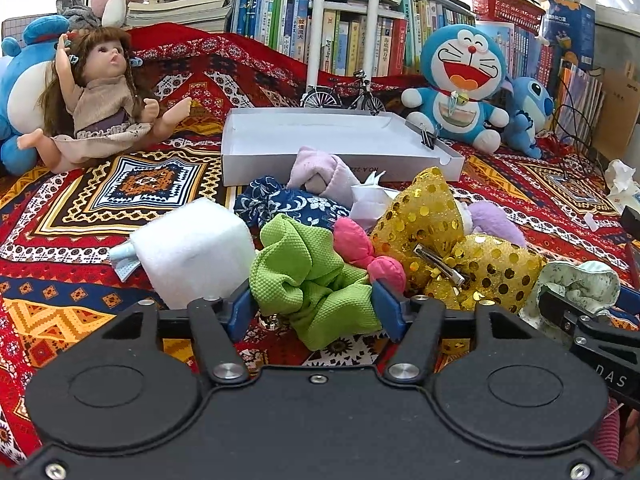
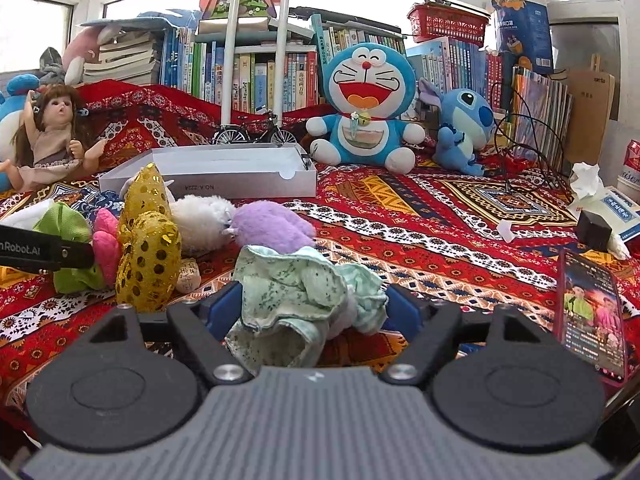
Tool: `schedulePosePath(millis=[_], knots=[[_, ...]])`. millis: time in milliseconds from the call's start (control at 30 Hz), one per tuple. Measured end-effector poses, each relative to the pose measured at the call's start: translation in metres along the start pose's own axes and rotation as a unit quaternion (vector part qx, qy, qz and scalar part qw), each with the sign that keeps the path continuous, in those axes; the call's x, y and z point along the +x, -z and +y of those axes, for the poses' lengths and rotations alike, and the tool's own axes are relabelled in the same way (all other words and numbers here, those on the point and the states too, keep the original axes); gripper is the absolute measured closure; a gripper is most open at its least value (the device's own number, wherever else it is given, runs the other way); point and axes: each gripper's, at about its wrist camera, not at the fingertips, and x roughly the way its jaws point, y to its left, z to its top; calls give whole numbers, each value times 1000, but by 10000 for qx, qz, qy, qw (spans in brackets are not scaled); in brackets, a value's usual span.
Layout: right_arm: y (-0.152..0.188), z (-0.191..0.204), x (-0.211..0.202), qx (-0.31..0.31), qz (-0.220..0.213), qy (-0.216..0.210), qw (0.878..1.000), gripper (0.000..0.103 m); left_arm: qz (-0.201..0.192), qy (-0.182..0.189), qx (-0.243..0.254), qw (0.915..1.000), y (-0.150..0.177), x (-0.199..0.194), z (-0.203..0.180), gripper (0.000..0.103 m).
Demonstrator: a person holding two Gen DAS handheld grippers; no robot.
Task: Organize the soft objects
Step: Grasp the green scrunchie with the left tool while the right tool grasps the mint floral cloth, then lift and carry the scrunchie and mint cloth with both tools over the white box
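A pile of soft things lies on the patterned cloth before a white shallow box [image 1: 256, 160]. My left gripper [image 1: 314, 304] stands open around a green scrunchie [image 1: 308, 276], blue fingers on either side. Beside it lie a pink piece [image 1: 360, 248], a gold sequin bow [image 1: 432, 220], a white plush cube [image 1: 196, 248], a blue floral scrunchie [image 1: 288, 204] and a lilac cloth [image 1: 320, 168]. My right gripper [image 2: 316, 308] stands open around a pale green floral scrunchie [image 2: 300, 292], which also shows in the left wrist view [image 1: 576, 284]. A purple plush [image 2: 272, 226] and white plush [image 2: 200, 220] lie behind it.
A Doraemon plush [image 2: 368, 108], a Stitch plush [image 2: 464, 128], a doll [image 1: 96, 92] and a model bicycle [image 1: 340, 98] stand around the box [image 2: 208, 184]. Books line the back. A phone [image 2: 592, 316], tissues [image 2: 588, 184] and cables [image 2: 520, 136] are at right.
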Motion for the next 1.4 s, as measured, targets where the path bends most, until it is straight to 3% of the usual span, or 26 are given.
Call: schedulePosePath(millis=[133,267,367,433,733,1400], knots=[[0,0,2,59,57,-35,10000,27,-37,53,-28,10000,1,1,0,48],[0,0,1,94,48,-31,9999,33,-127,63,6,9999,0,-6,-1,72],[-2,-2,-2,177,27,1,9998,43,-208,118,-72,9997,-3,-13,1,84],[-4,-5,-3,290,38,-32,9996,49,-244,155,-164,9994,-6,-18,4,85],[-8,-8,-8,431,-10,-100,9990,57,-427,350,-174,9983,-11,-36,5,86],[-39,-12,-15,506,-441,-255,9974,60,-717,642,-203,9952,-36,-52,8,86]])
